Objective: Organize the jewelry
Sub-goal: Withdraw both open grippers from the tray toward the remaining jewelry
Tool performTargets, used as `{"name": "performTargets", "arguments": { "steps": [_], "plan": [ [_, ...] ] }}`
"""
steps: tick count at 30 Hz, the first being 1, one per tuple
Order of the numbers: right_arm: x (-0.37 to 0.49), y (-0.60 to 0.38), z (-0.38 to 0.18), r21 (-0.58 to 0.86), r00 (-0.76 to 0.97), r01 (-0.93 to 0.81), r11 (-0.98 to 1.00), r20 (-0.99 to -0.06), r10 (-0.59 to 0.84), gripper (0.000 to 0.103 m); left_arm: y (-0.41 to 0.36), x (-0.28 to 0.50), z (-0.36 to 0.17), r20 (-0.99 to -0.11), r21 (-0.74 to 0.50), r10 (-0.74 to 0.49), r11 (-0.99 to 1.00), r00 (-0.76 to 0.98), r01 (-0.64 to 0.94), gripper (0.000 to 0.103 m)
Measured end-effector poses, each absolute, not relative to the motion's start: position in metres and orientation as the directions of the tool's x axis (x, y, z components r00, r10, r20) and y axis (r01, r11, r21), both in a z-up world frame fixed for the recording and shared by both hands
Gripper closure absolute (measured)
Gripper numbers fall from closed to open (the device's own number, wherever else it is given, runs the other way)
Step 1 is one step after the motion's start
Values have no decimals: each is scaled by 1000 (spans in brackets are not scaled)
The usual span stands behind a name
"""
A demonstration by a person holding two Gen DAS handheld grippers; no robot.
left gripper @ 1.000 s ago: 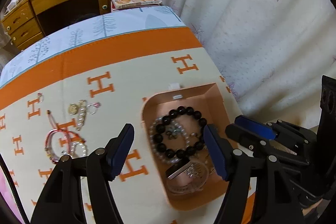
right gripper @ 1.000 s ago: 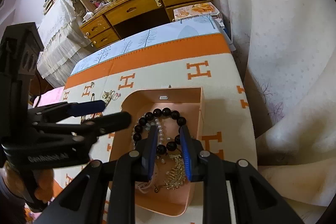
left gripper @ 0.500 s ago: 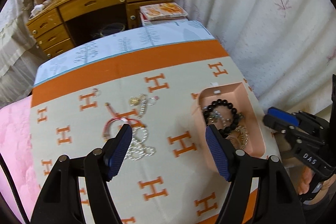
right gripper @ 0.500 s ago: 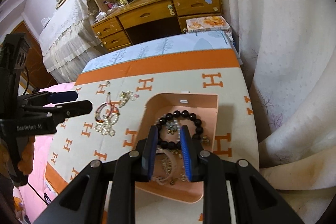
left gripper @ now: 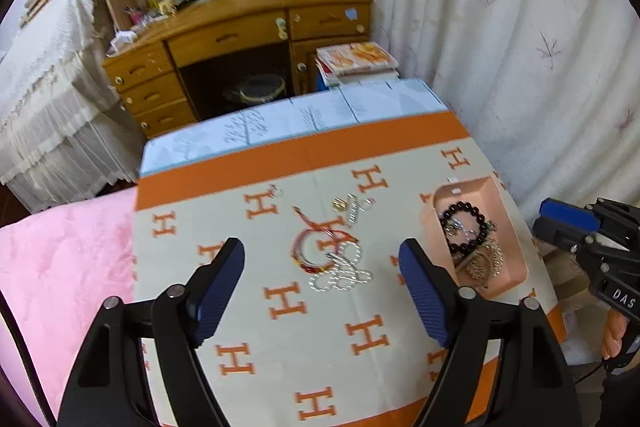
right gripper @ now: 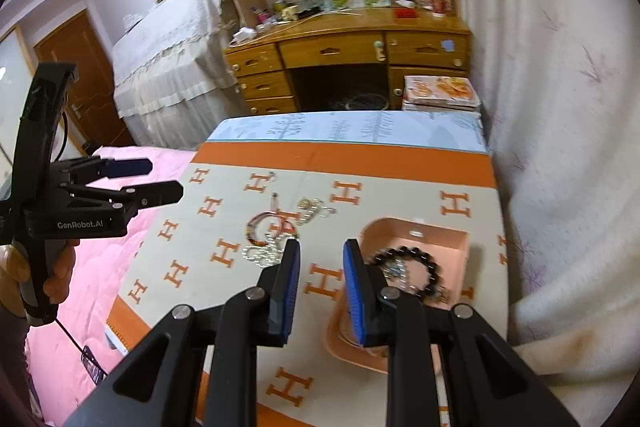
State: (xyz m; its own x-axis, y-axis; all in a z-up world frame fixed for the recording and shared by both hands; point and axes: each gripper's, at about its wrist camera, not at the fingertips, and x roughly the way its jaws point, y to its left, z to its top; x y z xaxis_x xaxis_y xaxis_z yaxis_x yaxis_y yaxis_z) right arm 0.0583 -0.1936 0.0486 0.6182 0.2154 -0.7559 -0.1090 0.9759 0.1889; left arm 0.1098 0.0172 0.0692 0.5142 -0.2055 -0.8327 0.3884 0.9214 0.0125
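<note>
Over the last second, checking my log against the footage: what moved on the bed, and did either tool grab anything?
Both tools pulled up and back, away from the peach jewellery tray. The left tool, open, swung left and now hangs above the loose red cord and silver chain bracelets. The right tool, slightly open and empty, backed off the tray. Nothing was gripped or released. The black bead bracelet stayed in the tray.

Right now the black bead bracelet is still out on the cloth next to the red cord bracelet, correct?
No. The black bead bracelet already lies inside the peach tray, as the left wrist view shows. The red cord bracelet is out on the cloth.
</note>
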Motion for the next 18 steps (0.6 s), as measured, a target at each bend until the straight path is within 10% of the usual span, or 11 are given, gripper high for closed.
{"name": "performTargets", "arguments": {
  "steps": [18],
  "plan": [
    [153, -118, -82, 266, 316, -29, 964, -912, 261, 72, 79, 141, -25, -882, -96, -236, 938, 409, 334, 12]
  ]
}}
